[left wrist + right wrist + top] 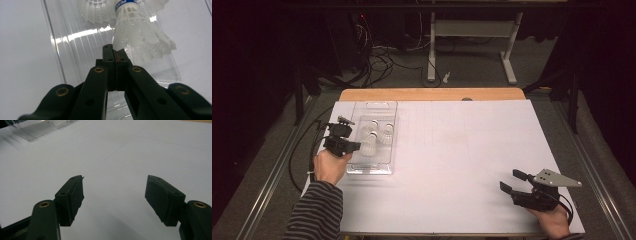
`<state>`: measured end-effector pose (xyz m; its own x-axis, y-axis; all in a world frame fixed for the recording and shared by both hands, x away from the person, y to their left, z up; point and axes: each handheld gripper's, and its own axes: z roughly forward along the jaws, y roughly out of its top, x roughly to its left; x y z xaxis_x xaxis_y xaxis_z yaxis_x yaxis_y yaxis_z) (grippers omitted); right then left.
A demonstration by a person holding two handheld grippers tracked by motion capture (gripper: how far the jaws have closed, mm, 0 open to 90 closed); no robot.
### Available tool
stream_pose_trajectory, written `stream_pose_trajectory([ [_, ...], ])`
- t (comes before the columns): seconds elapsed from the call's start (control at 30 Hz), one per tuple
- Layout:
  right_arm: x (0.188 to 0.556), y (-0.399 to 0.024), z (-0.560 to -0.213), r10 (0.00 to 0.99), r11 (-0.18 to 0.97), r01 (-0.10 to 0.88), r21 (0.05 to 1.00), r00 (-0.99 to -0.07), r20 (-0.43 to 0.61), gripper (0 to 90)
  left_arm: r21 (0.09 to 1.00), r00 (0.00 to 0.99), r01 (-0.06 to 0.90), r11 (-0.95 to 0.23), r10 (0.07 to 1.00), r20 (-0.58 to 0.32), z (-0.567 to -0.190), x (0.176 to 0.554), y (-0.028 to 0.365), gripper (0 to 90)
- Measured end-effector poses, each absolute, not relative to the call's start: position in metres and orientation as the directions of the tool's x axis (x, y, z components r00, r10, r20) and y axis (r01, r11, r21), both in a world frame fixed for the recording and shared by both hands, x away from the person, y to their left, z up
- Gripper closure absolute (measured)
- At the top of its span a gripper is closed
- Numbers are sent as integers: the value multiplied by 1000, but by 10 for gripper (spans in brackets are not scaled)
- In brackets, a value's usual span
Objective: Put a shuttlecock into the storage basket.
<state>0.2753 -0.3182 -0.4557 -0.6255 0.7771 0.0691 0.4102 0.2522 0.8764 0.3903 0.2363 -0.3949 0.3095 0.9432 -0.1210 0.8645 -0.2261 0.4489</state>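
A white shuttlecock (pixel 370 145) with a blue band hangs over the clear plastic tray (pixel 362 169) at the table's left. My left gripper (pixel 355 147) is shut on the edge of its feather skirt. In the left gripper view the two jaws meet at the tip (pixel 113 48) and pinch the rim of the shuttlecock (pixel 140 35), whose cork end points away. Two more shuttlecocks (pixel 381 130) rest farther back in the tray, one of them (pixel 96 10) just beyond the held one. My right gripper (pixel 511 181) sits open near the table's front right, its jaws (pixel 114 178) wide apart over bare white surface.
A white sheet (pixel 452 150) covers the table, with a wooden strip (pixel 432 94) along the far edge. The tray's corner (pixel 37 130) lies far off at the top left of the right gripper view. Cables and a desk frame (pixel 472 45) stand on the floor beyond.
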Motion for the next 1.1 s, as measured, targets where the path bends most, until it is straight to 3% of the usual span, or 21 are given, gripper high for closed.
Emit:
stream_pose_trajectory([
  [0.5,277,-321,-457,787,252,418,873,-613,66,317,453,297,868,-203,944,-147,-398,390,238,894],
  [0.73,277,-321,-457,785,255,414,874,-617,63,317,474,309,859,-194,934,-177,-399,392,240,670],
  [1.1,276,-321,-456,778,256,406,877,-625,63,317,518,333,833,-195,924,-187,-395,389,228,517],
])
